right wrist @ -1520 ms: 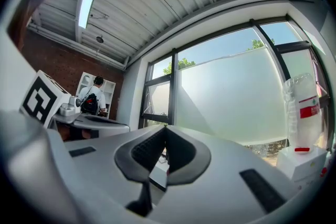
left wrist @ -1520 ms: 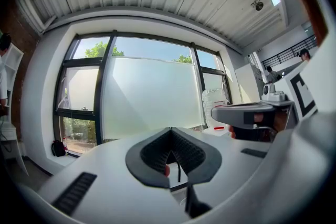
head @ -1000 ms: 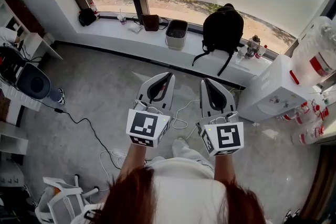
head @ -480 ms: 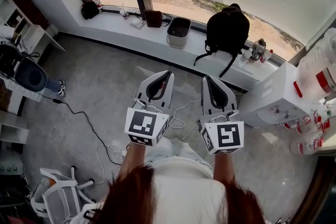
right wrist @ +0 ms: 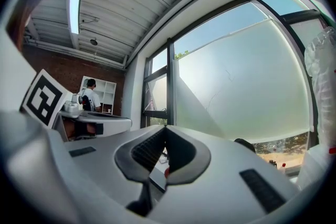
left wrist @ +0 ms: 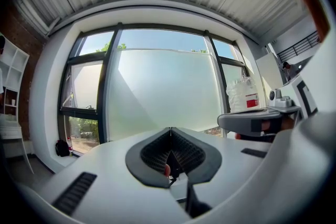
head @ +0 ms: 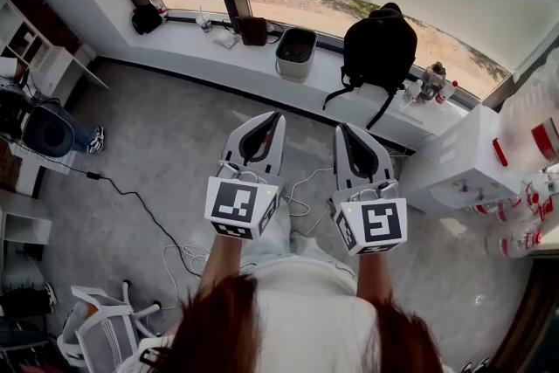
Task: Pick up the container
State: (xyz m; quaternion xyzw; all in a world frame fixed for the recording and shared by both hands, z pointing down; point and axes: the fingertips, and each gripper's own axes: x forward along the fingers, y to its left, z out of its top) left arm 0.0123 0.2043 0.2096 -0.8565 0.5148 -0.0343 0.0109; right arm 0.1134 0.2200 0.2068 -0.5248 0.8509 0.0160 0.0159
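Holding both tools out in front of us, we have the left gripper (head: 278, 114) and the right gripper (head: 341, 127) side by side, near each other but not touching. Both point toward the window sill (head: 192, 44).

In the left gripper view the two jaws meet at their tips with nothing between the ribbed pads. The right gripper view shows the same: jaws together and empty.

The container (head: 296, 55), a pale open-topped bin, stands on the sill well beyond the left gripper's tips and a little to their right, roughly in line with the gap between the two tools. Neither tool is near it.

To the container's right, ahead of the right gripper, a black backpack (head: 378, 48) sits on the sill with its straps hanging over the edge. Just left of the container we see a small brown item (head: 254, 31), and farther left a small black bag (head: 147, 18). Off to the right gripper's right stands a white water dispenser (head: 454, 162), with clear water bottles (head: 546, 135) beyond it.

Below the tools lies the grey floor (head: 175, 144). A black cable (head: 131, 203) runs across it to the left of the left gripper, and white cables (head: 301, 189) loop beneath the space between the two tools. Behind and to the left of the left gripper is a white office chair (head: 96, 332).

In the right gripper view a person (right wrist: 92, 96) stands by white shelves (right wrist: 107, 94), far past the left tool.
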